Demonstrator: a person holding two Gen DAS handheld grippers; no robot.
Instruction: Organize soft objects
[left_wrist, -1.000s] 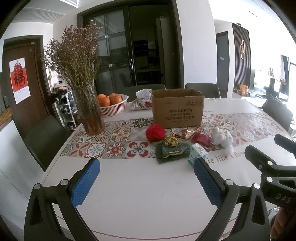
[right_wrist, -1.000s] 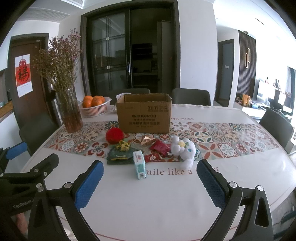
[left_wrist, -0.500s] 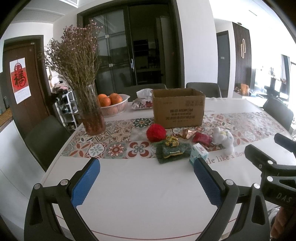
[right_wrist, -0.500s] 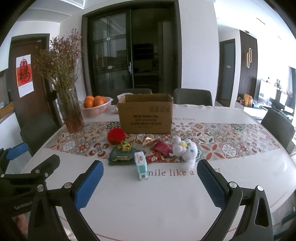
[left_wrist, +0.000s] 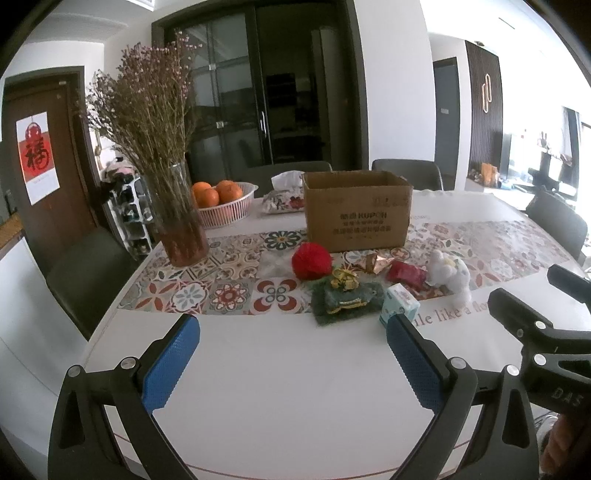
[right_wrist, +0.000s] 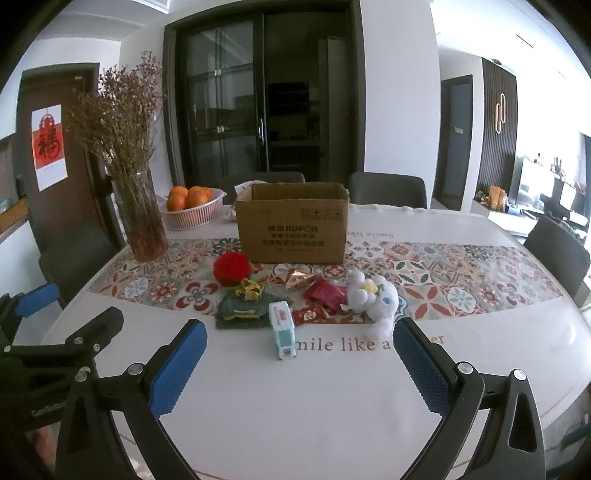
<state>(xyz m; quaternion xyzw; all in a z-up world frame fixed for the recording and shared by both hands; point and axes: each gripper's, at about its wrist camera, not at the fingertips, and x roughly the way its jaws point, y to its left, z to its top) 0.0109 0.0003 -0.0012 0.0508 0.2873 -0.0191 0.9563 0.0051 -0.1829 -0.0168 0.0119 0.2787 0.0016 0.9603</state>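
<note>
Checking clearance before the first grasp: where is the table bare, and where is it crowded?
Bare: the white strip of table between both open claws and the small teal box, and the runner right of the white plush. Crowded: the cluster before the cardboard box, where red pom-pom, green pouch and red packets lie close together.

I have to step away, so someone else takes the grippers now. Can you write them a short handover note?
Left gripper: open, empty, above the near table edge.
Right gripper: open, empty, likewise.
Soft things lie loose in front of the cardboard box: red pompom, green pouch, white plush, red packets, small carton.
Done: nothing visibly moved into the box.
Left: all of it.
</note>
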